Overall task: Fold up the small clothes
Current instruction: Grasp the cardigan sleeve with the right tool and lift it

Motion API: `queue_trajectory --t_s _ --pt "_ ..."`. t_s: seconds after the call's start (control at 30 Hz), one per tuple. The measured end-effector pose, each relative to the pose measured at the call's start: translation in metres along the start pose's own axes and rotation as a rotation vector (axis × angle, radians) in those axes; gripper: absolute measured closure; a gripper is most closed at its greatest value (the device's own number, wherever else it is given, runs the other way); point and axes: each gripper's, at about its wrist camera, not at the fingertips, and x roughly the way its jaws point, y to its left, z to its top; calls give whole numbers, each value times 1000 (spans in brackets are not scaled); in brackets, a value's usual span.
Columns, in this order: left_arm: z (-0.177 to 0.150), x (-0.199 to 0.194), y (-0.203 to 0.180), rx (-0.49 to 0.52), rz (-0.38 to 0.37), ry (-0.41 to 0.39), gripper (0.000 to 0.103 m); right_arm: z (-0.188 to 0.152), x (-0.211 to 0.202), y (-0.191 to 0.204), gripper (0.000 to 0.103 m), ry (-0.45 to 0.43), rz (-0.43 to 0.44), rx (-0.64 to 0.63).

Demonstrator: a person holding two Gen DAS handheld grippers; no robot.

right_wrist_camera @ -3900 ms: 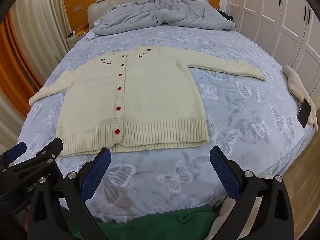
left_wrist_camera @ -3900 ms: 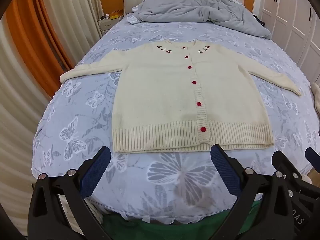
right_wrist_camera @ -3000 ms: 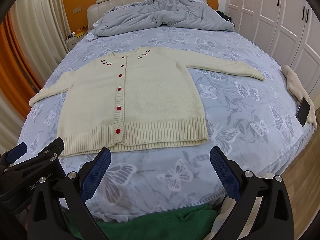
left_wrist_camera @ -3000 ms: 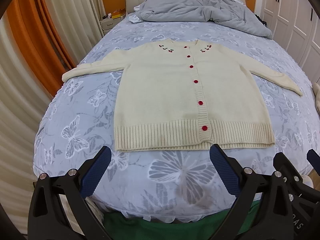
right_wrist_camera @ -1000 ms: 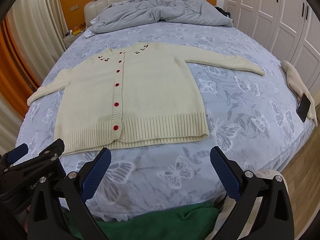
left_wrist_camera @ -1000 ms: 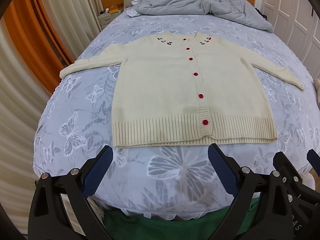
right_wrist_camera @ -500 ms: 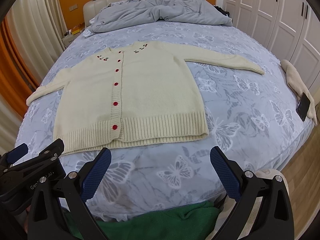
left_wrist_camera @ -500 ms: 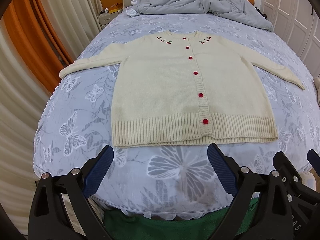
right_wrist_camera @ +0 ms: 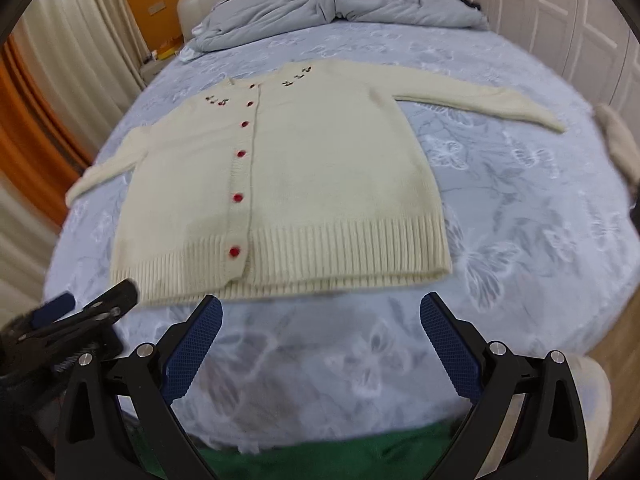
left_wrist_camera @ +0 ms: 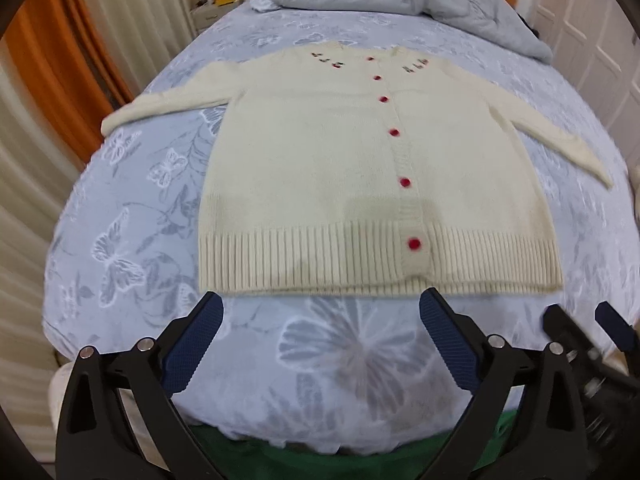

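1. Curtains in cream and orange hang along the left side of the bed, which is covered by a blue-grey sheet printed with butterflies.
2. The left gripper hovers over the foot edge of the bed, its blue-padded fingers spread wide and holding nothing; its tips are just short of the hem.
3. A cream knit cardigan lies flat and face up across the middle of the bed, buttoned with a row of red buttons, small cherry embroidery at the collar, and both sleeves stretched out toward the bed's side edges. Its ribbed hem runs parallel to the foot edge, near it.
4. The right gripper also hangs over the foot edge, jaws released and empty, near the hem's right half but apart from it.
5. A rumpled grey duvet is heaped at the head end, well apart from the cardigan.
6. A cream cloth lies at the bed's right edge, blurred.
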Motion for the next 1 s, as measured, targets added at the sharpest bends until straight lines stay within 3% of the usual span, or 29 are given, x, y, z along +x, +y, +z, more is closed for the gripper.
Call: queue_trajectory --t_s 0.2,0.4,0.47,0.67,0.73,0.8,0.83,0.9,1.0 --pt "35 28 21 -102 -5 -10 5 82 46 -99 5 -41 29 197" --pt "72 53 26 -131 8 -43 5 174 121 -230 6 -95 -23 451" --pt "80 61 24 -125 19 -48 5 195 144 -270 16 -111 -43 543" --pt "89 87 25 -146 20 -16 5 225 184 -342 21 -150 -44 768" --pt "89 94 26 -152 17 -10 5 233 194 -348 33 -146 -41 764" --pt "90 103 28 -159 14 5 5 241 198 -343 61 -162 -21 741" --pt "90 106 29 -161 13 9 5 246 198 -339 93 -167 6 734" --pt "89 110 30 -165 11 14 5 254 183 -331 93 -252 56 708" --pt "90 112 36 -178 -1 5 5 284 151 -282 93 -367 214 582"
